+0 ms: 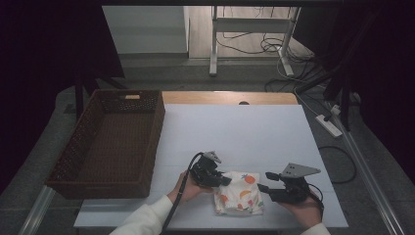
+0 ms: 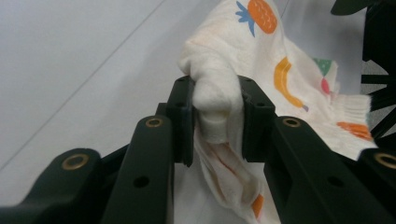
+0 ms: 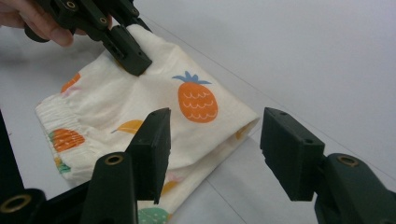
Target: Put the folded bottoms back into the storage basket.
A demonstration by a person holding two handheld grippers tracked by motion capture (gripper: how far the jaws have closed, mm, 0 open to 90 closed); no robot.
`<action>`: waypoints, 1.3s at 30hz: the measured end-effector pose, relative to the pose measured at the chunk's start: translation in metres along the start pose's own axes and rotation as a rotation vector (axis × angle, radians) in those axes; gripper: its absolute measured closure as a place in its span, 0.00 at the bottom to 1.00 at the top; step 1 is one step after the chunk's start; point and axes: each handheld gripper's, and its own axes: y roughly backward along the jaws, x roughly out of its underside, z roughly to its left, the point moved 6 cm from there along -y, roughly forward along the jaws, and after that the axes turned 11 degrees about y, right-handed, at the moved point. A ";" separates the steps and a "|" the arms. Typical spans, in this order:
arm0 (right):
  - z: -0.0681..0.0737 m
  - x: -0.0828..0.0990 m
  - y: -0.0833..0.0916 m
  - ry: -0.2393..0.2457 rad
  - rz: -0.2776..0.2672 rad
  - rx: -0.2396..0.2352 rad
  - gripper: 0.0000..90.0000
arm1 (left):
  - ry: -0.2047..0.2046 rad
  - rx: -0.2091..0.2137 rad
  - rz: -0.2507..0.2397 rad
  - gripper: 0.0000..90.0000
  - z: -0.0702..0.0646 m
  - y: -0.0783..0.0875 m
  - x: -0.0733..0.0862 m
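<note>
Left gripper (image 2: 217, 116): jaws pinch a bunched corner of the fruit-print cloth (image 1: 239, 193). Right gripper (image 3: 215, 149): jaws spread, at cloth's right edge. Cloth folded on table (image 1: 244, 132), near front edge; long axis runs front-to-back.

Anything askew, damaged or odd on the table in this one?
Nothing stands out. The folded fruit-print cloth lies flat on the white table; the left gripper pinches a bunched corner, the right gripper stands open beside it. The wicker basket sits square.
</note>
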 end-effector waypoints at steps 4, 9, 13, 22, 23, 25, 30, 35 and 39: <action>-0.001 -0.001 0.002 0.001 -0.017 0.013 0.46 | -0.002 -0.015 -0.024 0.78 0.001 0.008 -0.004; -0.003 -0.001 0.003 -0.001 -0.020 0.026 0.44 | 0.001 -0.032 -0.054 0.78 0.006 0.020 -0.008; -0.003 0.000 0.002 0.000 -0.015 0.025 0.44 | 0.003 -0.032 -0.080 0.78 0.008 0.030 -0.011; -0.004 0.002 0.001 -0.001 -0.001 0.023 0.43 | -0.013 -0.041 -0.115 0.78 0.007 0.046 -0.016; -0.004 0.002 0.000 -0.001 0.000 0.024 0.43 | -0.011 -0.040 -0.118 0.78 0.007 0.047 -0.017; -0.004 0.002 0.000 -0.002 0.003 0.024 0.43 | -0.014 -0.038 -0.122 0.78 0.006 0.048 -0.017; -0.005 0.003 -0.001 -0.004 0.004 0.024 0.42 | -0.023 -0.037 -0.130 0.78 0.005 0.052 -0.018; -0.005 0.003 -0.001 -0.004 0.006 0.025 0.42 | -0.028 -0.037 -0.139 0.78 0.004 0.056 -0.020; -0.005 0.004 -0.001 -0.004 0.007 0.026 0.41 | -0.031 -0.037 -0.147 0.78 0.004 0.060 -0.021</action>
